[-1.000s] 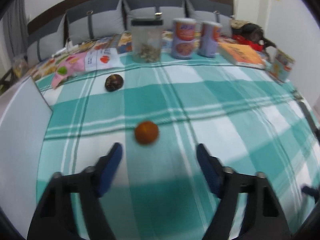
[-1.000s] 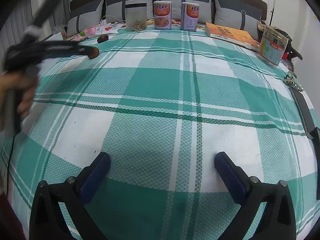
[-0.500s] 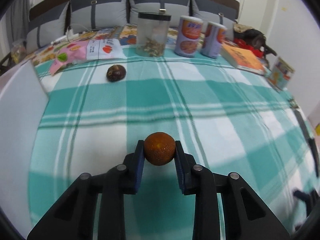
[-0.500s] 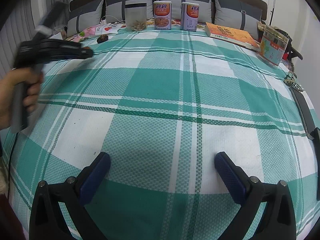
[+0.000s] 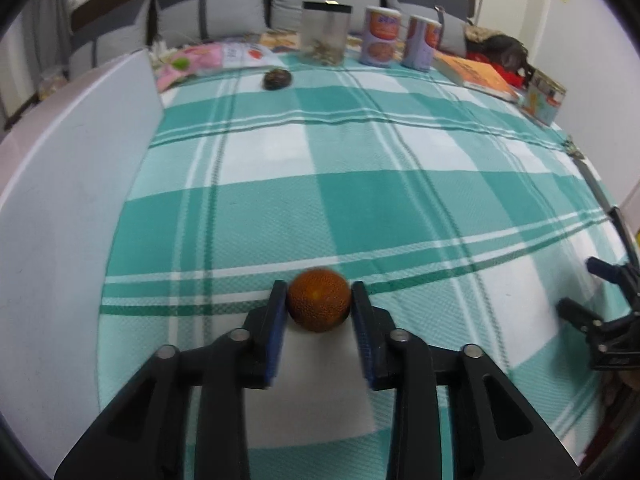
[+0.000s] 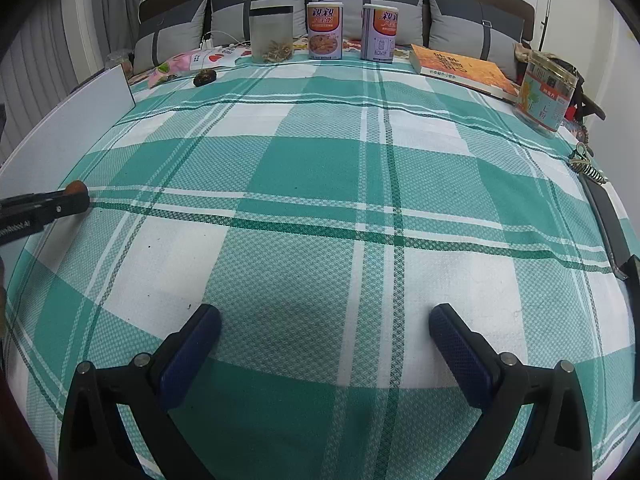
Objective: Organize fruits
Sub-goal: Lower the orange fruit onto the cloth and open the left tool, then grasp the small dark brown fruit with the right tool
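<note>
My left gripper (image 5: 319, 304) is closed on a small round orange fruit with a pebbled skin (image 5: 319, 299); both blue pads press its sides and the fruit sits right at the fingertips, above the green-and-white checked cloth (image 5: 360, 200) that covers the table. In the right wrist view the same gripper shows at the left edge, side on, with a sliver of the orange fruit at its tip (image 6: 75, 188). My right gripper (image 6: 325, 326) is spread wide with nothing between its blue pads, just above the near part of the cloth, well apart from the left one.

A second fruit, dark brown and wrinkled (image 5: 277, 79), lies on the cloth at the far left, just in front of a pink printed snack packet (image 5: 188, 60). A flat white board (image 5: 72, 200) runs along the left edge of the cloth, beside my left gripper.

Along the far edge stand a clear plastic jar with a black lid (image 6: 272, 34), a little dried matter at its bottom, and two tall cans with orange and lilac labels (image 6: 325, 31), side by side to the right of the jar. Further right lies an orange-covered book (image 6: 464, 68), and near it a squat printed tin (image 6: 546, 94). Grey cushions (image 6: 360, 0) line the back behind all of this
</note>
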